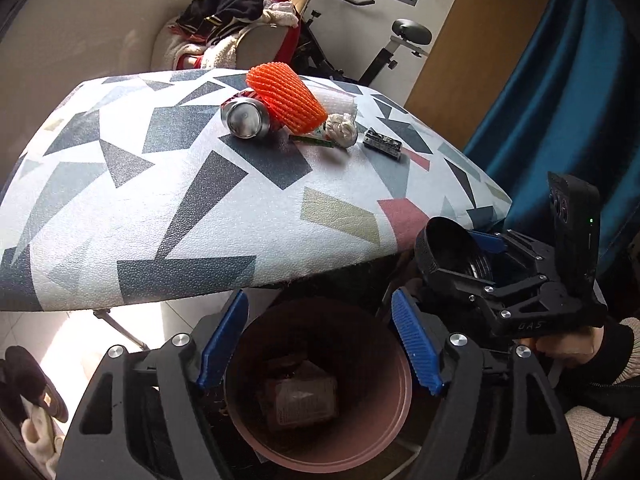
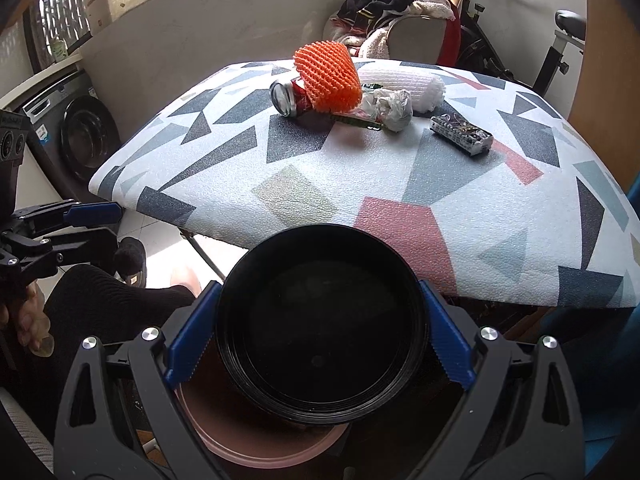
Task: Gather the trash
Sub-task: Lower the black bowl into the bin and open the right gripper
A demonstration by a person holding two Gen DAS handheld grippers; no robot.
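Note:
My left gripper (image 1: pixel 320 296) stands open over a pink bin (image 1: pixel 360 364), nothing between its blue pads; a crumpled wrapper (image 1: pixel 298 396) lies in the bin. My right gripper (image 2: pixel 320 332) is shut on a round black bowl (image 2: pixel 320 356), held over the bin's rim (image 2: pixel 260 452) by the table edge. On the patterned table (image 1: pixel 120 208) lie a red can (image 1: pixel 246 118), an orange foam net (image 1: pixel 286 98), a white foam sleeve (image 1: pixel 336 100), a crumpled white bag (image 1: pixel 342 130), a green wrapper (image 1: pixel 312 141) and a small dark packet (image 1: pixel 382 144).
A chair piled with clothes (image 1: pixel 236 20) and an exercise bike (image 1: pixel 384 52) stand behind the table. A blue curtain (image 1: pixel 560 80) hangs at the right. A washing machine (image 2: pixel 76 136) is at the left, and a person's black-clad leg (image 2: pixel 108 300) is beside the bin.

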